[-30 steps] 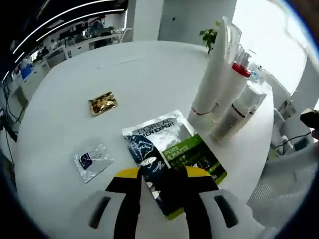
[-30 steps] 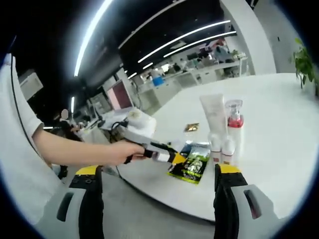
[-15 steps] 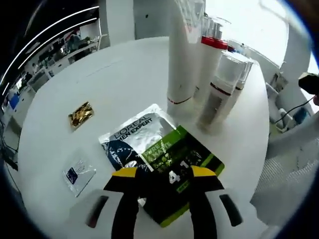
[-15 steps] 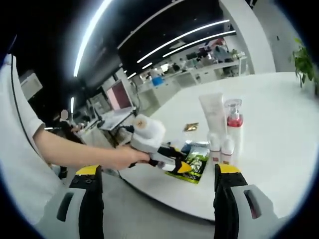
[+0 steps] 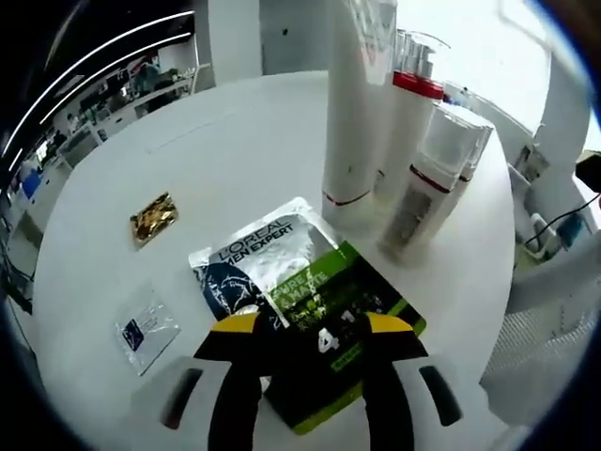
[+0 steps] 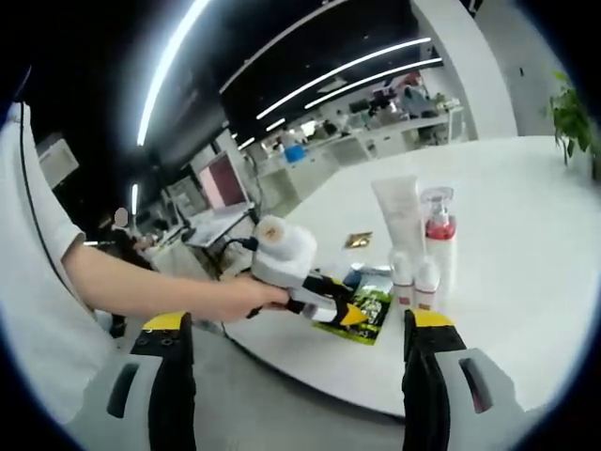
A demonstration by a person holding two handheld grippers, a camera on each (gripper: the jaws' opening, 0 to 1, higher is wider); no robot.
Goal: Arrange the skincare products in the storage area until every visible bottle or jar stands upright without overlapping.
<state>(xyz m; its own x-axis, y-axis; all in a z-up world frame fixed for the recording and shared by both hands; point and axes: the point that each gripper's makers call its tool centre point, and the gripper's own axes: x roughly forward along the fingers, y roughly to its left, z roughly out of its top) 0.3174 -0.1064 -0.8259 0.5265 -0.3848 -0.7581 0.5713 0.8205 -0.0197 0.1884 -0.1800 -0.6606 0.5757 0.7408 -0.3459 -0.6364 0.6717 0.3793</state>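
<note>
Motion of the left gripper (image 5: 310, 331) has nearly stopped: its open jaws still straddle the flat silver-and-green sachet (image 5: 305, 301) near the round white table's (image 5: 235, 141) edge, bottles (image 5: 413, 178) upright just beyond, while the right gripper (image 6: 296, 324) hangs open, empty.

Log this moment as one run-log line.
left gripper: open, over green mask sachet | right gripper: open, off table | bottles: upright, clustered | gold sachet, small clear sachet: flat on table
</note>
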